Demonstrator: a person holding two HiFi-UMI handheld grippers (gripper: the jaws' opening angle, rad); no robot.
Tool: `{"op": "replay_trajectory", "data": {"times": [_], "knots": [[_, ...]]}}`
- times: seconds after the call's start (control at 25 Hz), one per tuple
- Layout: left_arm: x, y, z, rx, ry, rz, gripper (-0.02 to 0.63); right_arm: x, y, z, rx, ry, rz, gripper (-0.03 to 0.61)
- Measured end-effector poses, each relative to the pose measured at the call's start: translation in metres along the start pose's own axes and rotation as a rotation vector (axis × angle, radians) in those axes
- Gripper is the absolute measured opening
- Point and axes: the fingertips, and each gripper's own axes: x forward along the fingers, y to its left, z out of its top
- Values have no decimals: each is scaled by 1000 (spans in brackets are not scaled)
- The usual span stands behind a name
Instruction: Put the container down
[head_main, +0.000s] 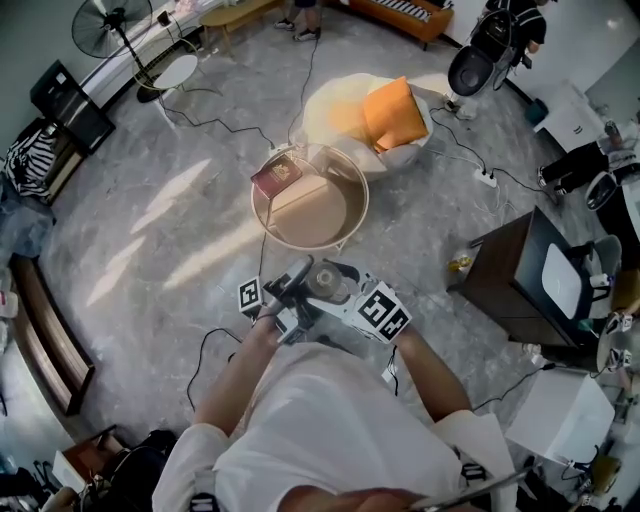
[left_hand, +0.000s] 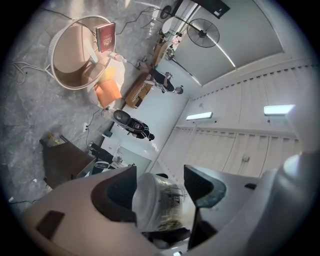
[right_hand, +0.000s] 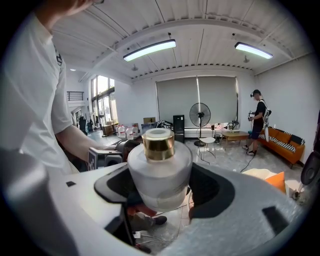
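Observation:
The container (right_hand: 160, 170) is a frosted white glass bottle with a gold collar. It stands upright between the jaws of my right gripper (right_hand: 165, 186), which is shut on its sides. In the head view the container (head_main: 326, 281) hangs in the air close to the person's chest, between the two marker cubes. My left gripper (left_hand: 160, 187) points at the same container (left_hand: 155, 205) from the other side. The bottle lies against one pad with a gap to the other, so this gripper is open.
A round low table (head_main: 258, 205) with a red book (head_main: 276, 176) stands on the floor ahead. Behind it lie a pale beanbag (head_main: 335, 105) and an orange cushion (head_main: 390, 112). A dark cabinet (head_main: 510, 275) is to the right. Cables cross the floor.

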Motion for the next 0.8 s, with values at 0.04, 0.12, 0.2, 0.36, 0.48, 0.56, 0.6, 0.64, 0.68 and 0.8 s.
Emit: {"op": "replay_trajectory", "data": {"times": [0.04, 0.12, 0.2, 0.36, 0.48, 0.56, 0.6, 0.64, 0.68, 0.8], "knots": [[-1, -1, 6, -4, 4, 4, 278, 6, -2, 0, 3, 1, -3, 334], [1, -3, 18, -10, 17, 10, 278, 16, -10, 3, 8, -2, -13, 334], [6, -6, 31, -15, 33, 19, 278, 26, -21, 6, 17, -6, -25, 334], [17, -12, 59, -30, 68, 43, 278, 46, -43, 16, 37, -8, -55, 334], [29, -20, 81, -41, 95, 56, 278, 60, -64, 27, 49, -11, -75, 334], [37, -23, 98, -46, 111, 66, 278, 71, -80, 33, 60, -8, -95, 334], [41, -25, 107, -50, 118, 70, 279, 76, -88, 36, 65, -7, -105, 334], [45, -27, 115, -53, 125, 72, 278, 82, -96, 39, 68, -6, -113, 334], [50, -29, 124, -56, 133, 75, 278, 87, -104, 42, 71, -5, -120, 334], [59, -35, 148, -76, 160, 89, 279, 105, -123, 50, 90, 3, -145, 334]]}}
